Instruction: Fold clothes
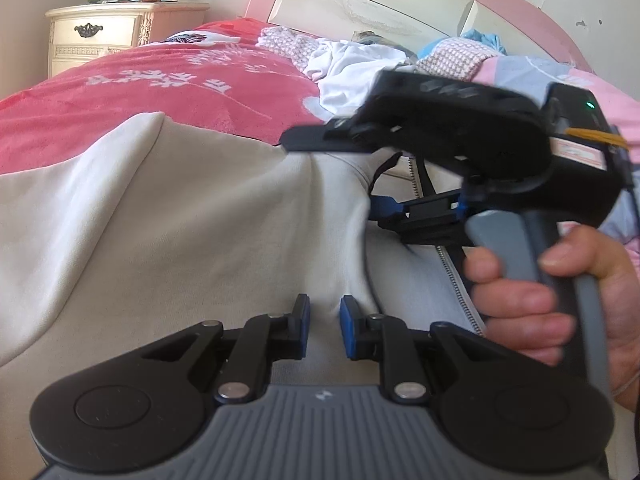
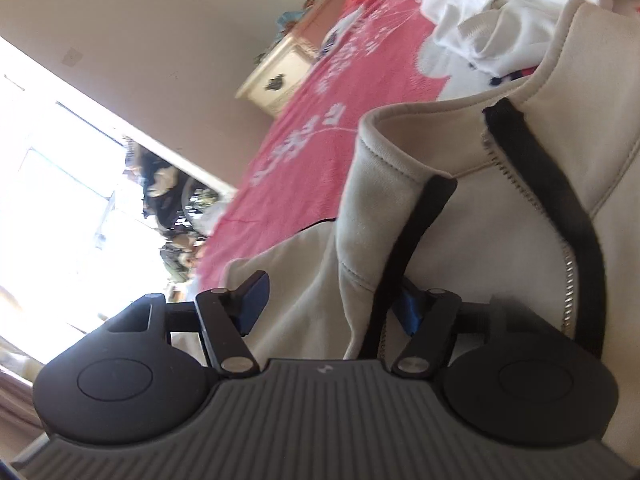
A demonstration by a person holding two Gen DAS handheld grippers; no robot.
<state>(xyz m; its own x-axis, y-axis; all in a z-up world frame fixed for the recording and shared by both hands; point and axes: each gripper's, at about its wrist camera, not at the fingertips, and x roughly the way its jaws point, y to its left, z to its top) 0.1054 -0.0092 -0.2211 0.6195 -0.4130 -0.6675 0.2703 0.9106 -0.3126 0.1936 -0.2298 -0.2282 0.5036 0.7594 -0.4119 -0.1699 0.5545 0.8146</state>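
Note:
A cream zip jacket [image 1: 180, 220] with black zipper trim lies spread over the bed. At the bottom of the left wrist view my left gripper [image 1: 325, 322] is shut on a pinched ridge of this jacket, its blue pads [image 1: 303, 318] nearly together. A hand [image 1: 532, 300] holds my right gripper [image 1: 344, 172] over the jacket's zipper area, pointing left. In the right wrist view the right gripper [image 2: 330, 306] is open wide, and the jacket's collar and zipper edge [image 2: 404, 240] rise between its fingers, close to the right pad [image 2: 408, 310].
A red bedspread [image 1: 160, 80] with white print lies under the jacket. Loose white and checked clothes [image 1: 352, 64] are piled by the pink headboard [image 1: 360, 0]. A cream nightstand [image 1: 100, 36] stands at the far left, and a bright window [image 2: 60, 200] shows beyond the bed.

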